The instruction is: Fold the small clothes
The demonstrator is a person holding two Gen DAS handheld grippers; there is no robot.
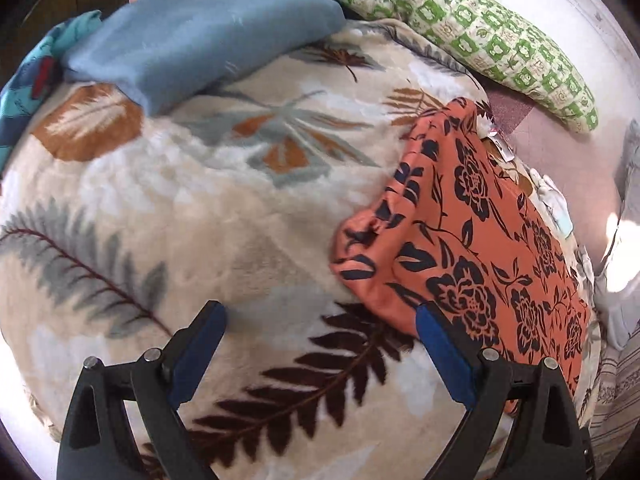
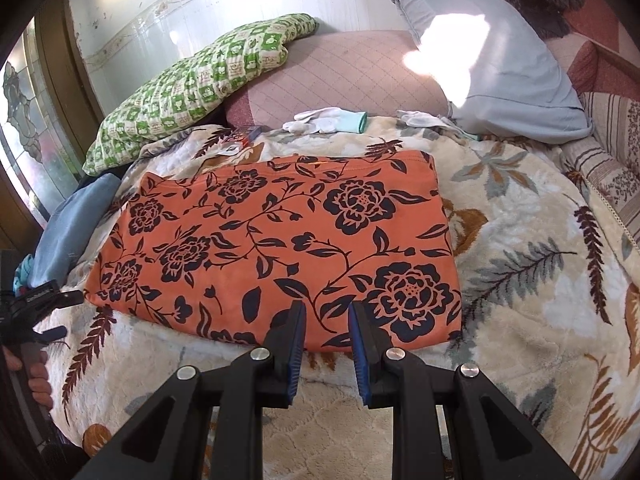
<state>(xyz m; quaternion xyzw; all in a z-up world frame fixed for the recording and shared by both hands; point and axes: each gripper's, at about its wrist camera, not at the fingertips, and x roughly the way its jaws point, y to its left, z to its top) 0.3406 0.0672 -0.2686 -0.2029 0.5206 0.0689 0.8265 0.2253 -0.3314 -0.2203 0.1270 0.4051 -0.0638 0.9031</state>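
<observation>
The orange floral garment (image 2: 276,256) was laid flat on the leaf-print blanket (image 2: 520,264), its long axis across mid-frame. The right gripper (image 2: 326,312), narrowly parted and empty, was poised at its lower edge. The left gripper (image 1: 320,312), spread wide and empty, was placed at its side edge.

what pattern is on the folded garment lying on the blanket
The folded garment is orange with dark navy roses, leaves and vines. The right wrist view shows it best.

A leaf-patterned blanket (image 2: 520,216) covers the bed. A green checked pillow (image 2: 192,84) lies upper left, a grey pillow (image 2: 500,64) upper right, white gloves (image 2: 324,120) between them, and a blue cushion (image 1: 192,36) at far left.
</observation>
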